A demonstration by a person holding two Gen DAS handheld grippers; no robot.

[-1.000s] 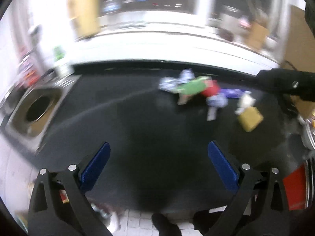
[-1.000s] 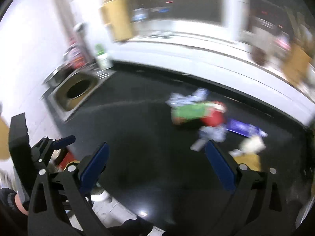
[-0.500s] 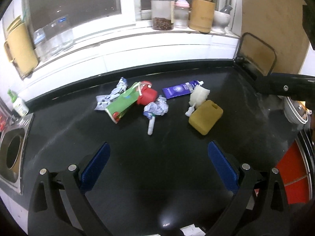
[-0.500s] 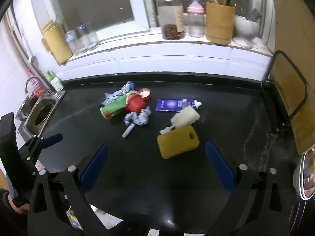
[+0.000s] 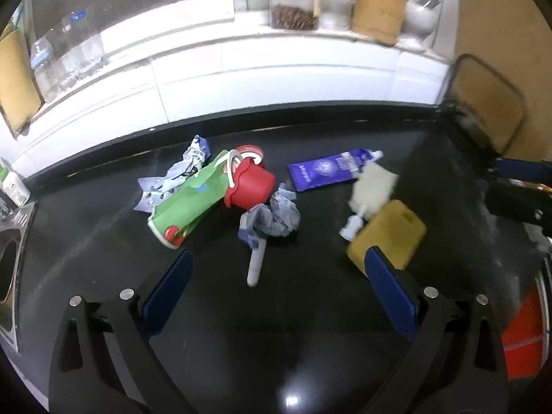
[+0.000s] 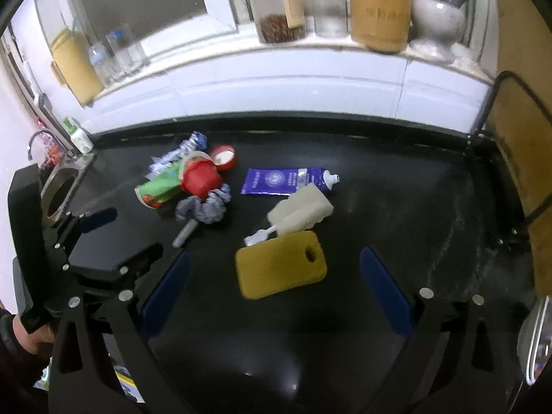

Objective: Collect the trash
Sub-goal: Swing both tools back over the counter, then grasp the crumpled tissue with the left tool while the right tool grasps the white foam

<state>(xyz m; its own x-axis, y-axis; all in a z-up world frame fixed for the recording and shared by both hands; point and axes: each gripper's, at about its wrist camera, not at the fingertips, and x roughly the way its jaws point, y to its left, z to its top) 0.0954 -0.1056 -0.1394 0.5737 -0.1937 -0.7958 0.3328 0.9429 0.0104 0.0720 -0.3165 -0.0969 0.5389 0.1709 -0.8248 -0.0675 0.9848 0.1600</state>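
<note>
a second ago both views were smeared with motion and swung toward the sink; now they are steady and both face the trash, which sits closer and larger than half a second ago. i read that as the approach nearly done and the first pick about to be chosen, with nothing collected yet.

the left gripper has its fingers spread wide and empty above the near counter, lined up with the white stick that pokes out of the grey crumpled wad. the right gripper is likewise released and empty, its blue fingers straddling the yellow sponge without touching it.

left to right, the trash lies mid-counter: a crumpled blue-white wrapper farthest left, a flattened green carton against it, a red cup touching the carton with a red lid just behind, the grey wad just in front of the cup, then a purple tube, a white foam brush and the yellow sponge nearest on the right.

the counter is glossy black and shows a lamp glare near the front. a steel sink sits at the far left. behind runs a white tiled ledge under a dark window, carrying clear bottles, a glass jar, a pink-capped bottle, a bamboo utensil holder and a mortar. a wire rack stands at the right end.
</note>
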